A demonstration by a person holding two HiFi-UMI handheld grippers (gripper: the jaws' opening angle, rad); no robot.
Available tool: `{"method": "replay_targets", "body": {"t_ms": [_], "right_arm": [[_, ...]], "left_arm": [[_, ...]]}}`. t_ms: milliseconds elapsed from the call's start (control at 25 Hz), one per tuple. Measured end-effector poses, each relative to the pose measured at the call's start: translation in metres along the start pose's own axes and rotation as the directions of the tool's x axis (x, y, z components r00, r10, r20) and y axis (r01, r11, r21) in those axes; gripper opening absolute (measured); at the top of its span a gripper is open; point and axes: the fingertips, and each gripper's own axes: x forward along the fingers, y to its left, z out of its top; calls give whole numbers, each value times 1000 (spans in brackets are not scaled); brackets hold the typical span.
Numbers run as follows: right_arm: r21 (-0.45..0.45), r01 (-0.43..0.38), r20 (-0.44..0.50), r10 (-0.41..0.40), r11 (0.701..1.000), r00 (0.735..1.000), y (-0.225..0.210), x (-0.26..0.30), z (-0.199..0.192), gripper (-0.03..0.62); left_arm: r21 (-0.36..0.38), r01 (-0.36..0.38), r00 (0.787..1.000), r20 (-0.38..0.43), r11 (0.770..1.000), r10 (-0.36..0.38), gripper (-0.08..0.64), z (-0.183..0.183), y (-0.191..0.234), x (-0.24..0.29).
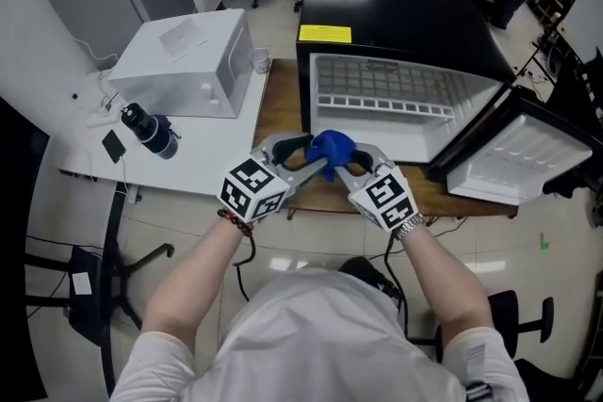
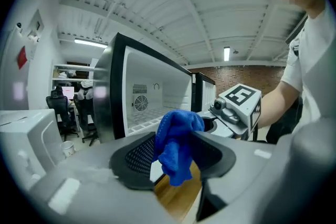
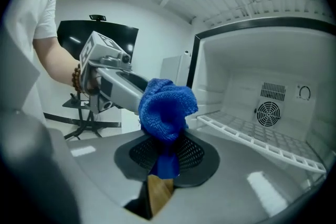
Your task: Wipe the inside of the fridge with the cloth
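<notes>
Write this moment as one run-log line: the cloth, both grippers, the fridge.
cloth: blue, between both grippers | left gripper: open | right gripper: shut on cloth | fridge: door open

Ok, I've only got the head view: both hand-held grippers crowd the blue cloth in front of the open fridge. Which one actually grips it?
Observer: The right hand-held gripper. Its own view shows the jaws pinched on the blue cloth.
Operator: And the left?
Observer: The left hand-held gripper is open. The cloth hangs between its jaws, which stand apart.
Operator: Anything on the back wall of the fridge?
Observer: A round fan grille, above the wire shelf.
</notes>
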Motion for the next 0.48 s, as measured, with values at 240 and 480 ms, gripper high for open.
{"method": "replay_targets", "body": {"t_ms": [240, 480], "right_arm": [[25, 124, -67, -123, 992, 990, -18, 22, -36, 61], [58, 178, -104, -171, 982, 980, -36, 54, -67, 61]], "left_arm": [[-55, -188, 981, 29, 981, 190, 207, -12, 27, 0], [-83, -342, 939, 5, 936, 344, 206, -22, 59, 9]]}}
